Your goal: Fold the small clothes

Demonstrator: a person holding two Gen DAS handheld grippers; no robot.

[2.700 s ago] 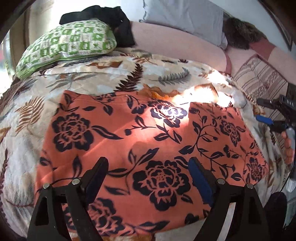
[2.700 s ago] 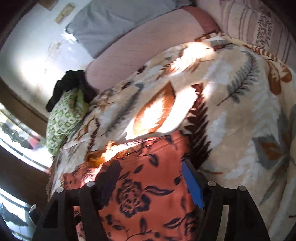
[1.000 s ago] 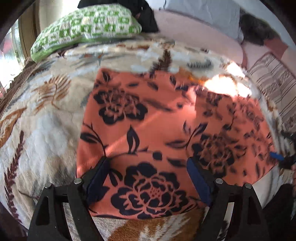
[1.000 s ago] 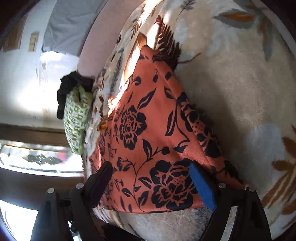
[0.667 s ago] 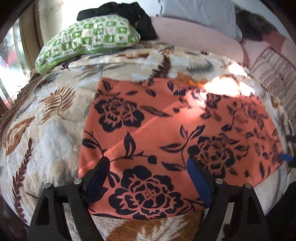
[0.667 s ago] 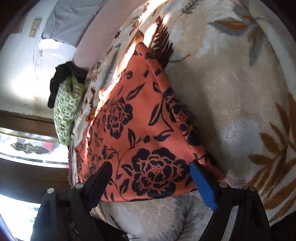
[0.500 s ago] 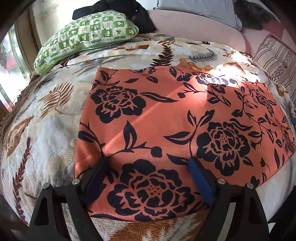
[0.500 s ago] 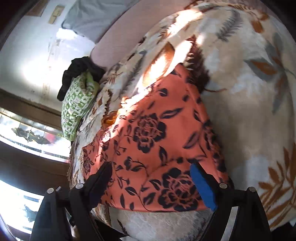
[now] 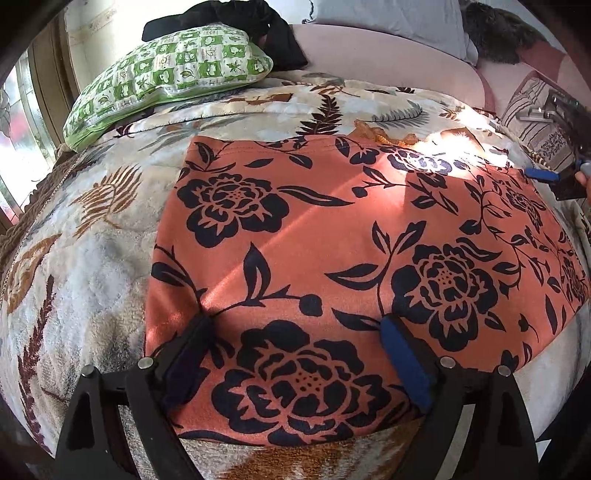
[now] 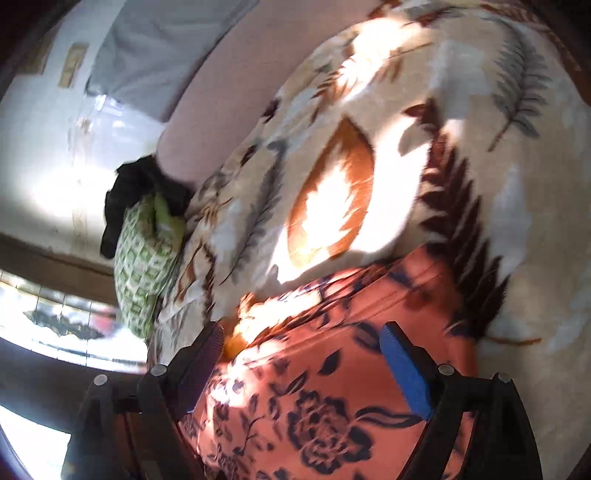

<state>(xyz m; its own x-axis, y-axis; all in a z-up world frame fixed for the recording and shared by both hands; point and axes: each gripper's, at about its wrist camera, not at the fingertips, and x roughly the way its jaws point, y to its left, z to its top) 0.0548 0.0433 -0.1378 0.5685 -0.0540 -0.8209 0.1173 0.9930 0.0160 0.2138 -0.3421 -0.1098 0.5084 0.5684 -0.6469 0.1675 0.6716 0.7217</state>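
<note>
Swung up toward the garment's far, sunlit edge since a moment ago, the right gripper [image 10: 299,365] hangs with jaws wide apart over the orange floral cloth [image 9: 332,258], gripping nothing. Nearer, the left gripper [image 9: 295,354], its jaws just widened, hovers empty above the cloth's near hem. Flat on a leaf-print blanket [image 9: 92,240], the cloth lies unobstructed; beyond sit a green checked pillow [image 9: 173,70] and dark clothing [image 9: 236,18].
</note>
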